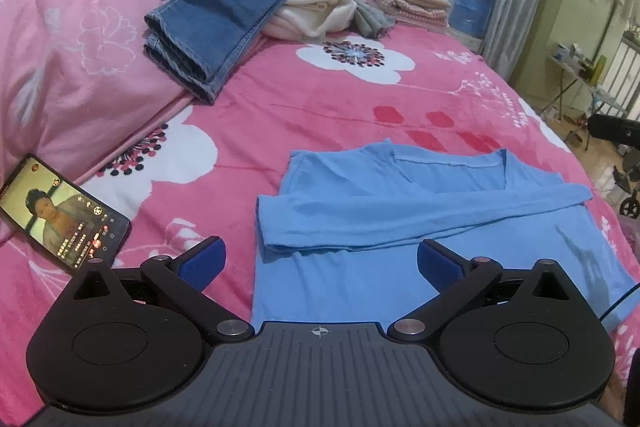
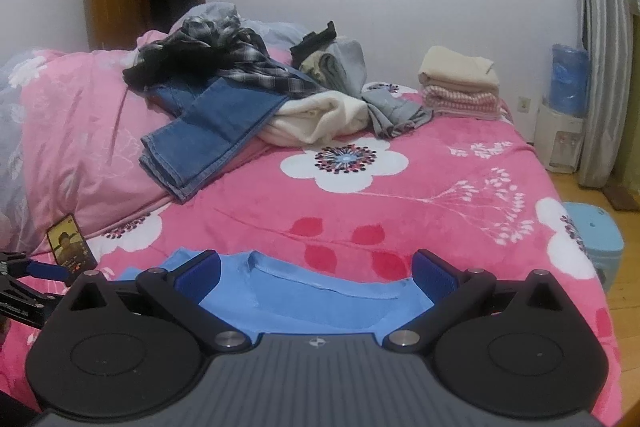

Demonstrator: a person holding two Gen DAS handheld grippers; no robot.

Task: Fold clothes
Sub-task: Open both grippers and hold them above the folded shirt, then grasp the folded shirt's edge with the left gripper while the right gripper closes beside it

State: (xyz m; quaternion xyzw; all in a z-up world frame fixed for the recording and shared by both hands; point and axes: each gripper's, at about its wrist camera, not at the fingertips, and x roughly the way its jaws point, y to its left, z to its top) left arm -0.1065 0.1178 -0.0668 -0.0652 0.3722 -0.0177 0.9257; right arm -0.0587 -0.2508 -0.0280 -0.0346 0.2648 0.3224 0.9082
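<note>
Showing folded sleeve (image 1: 400, 215) left-wrist only, stool (image 2: 600, 239) right-wrist

Light-blue shirt (image 1: 400, 227) on pink, white-flowered blanket (image 1: 340, 107).

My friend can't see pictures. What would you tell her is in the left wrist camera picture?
An open left gripper hovers over a light blue shirt lying partly folded on a pink flowered bedspread. A phone with a video on its screen lies at the left, and jeans lie in a clothes pile behind.
</note>
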